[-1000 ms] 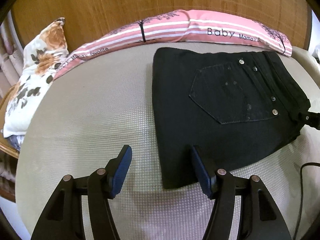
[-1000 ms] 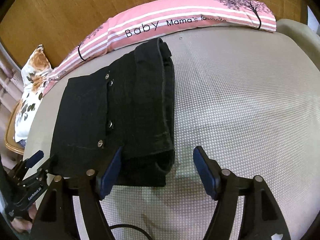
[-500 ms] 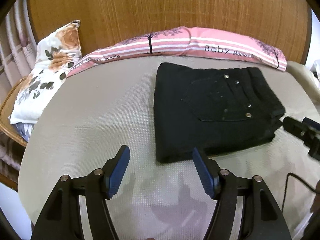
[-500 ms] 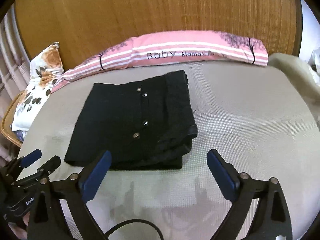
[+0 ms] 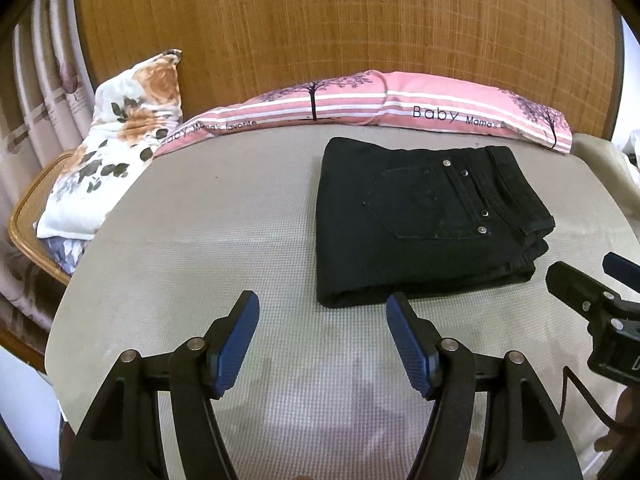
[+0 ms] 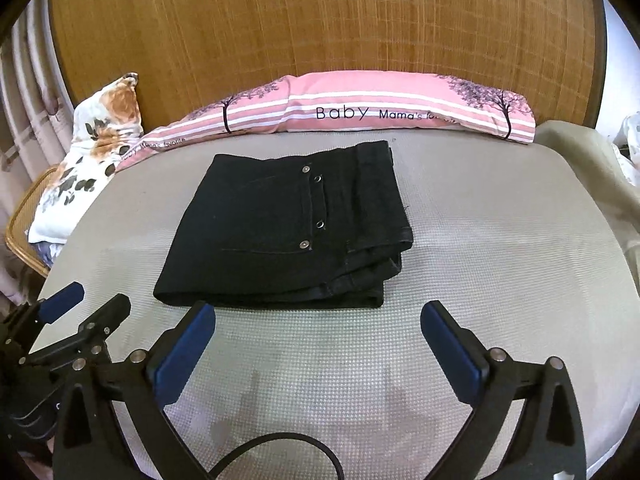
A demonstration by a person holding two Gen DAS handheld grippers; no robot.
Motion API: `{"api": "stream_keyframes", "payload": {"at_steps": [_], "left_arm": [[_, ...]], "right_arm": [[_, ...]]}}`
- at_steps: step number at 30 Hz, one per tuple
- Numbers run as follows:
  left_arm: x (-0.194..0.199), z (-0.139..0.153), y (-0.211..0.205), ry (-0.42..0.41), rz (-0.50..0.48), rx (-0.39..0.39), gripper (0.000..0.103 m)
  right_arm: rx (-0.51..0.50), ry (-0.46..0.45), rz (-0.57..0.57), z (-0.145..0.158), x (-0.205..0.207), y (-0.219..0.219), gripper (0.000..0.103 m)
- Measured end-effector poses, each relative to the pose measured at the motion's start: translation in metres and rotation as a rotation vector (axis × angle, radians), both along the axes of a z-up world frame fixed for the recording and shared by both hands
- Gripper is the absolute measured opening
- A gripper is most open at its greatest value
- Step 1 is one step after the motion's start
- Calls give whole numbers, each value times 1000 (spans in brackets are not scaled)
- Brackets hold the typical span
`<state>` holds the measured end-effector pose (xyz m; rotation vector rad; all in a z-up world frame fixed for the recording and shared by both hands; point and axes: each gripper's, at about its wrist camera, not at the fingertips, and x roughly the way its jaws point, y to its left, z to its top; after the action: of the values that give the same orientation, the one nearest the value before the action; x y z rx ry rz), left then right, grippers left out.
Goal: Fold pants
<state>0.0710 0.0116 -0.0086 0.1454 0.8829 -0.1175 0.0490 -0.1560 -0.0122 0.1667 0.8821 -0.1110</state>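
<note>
Your left gripper [image 5: 322,338] hangs over bare mattress [image 5: 200,240] with its blue pads apart and nothing between them; it grips nothing. The folded black pants [image 5: 420,220] lie just ahead of it and off to its right — the near left corner of the bundle sits a little beyond the tip of its right finger, not touching. Your right gripper [image 6: 318,334] is spread very wide, its jaws having just been opening, and there is only mattress between the pads; it too is released. From that gripper the pants [image 6: 280,232] lie straight ahead and slightly to its left, the near folded edge just past its fingertips, apart from them. The bundle is a flat rectangle with the back pocket and its metal rivets facing up, the waistband end toward the right gripper's side and stacked layers showing at that near right corner. Beyond the pants, along the wooden headboard [image 6: 320,20], a long pink striped pillow [image 6: 360,108] printed "Baby" runs across the far edge — a floral pillow [image 5: 116,152] leans at the far left of your left gripper. A black cable [image 6: 280,452] loops under your right gripper, and each gripper shows at the edge of the other's view.
</note>
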Motion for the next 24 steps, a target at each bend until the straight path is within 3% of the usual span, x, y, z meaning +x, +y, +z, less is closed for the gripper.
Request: {"api": "stream_keyframes", "payload": {"at_steps": [24], "left_arm": [[-4, -1, 0, -10, 18, 12, 67]], "right_arm": [[-29, 4, 21, -1, -3, 8, 102]]}}
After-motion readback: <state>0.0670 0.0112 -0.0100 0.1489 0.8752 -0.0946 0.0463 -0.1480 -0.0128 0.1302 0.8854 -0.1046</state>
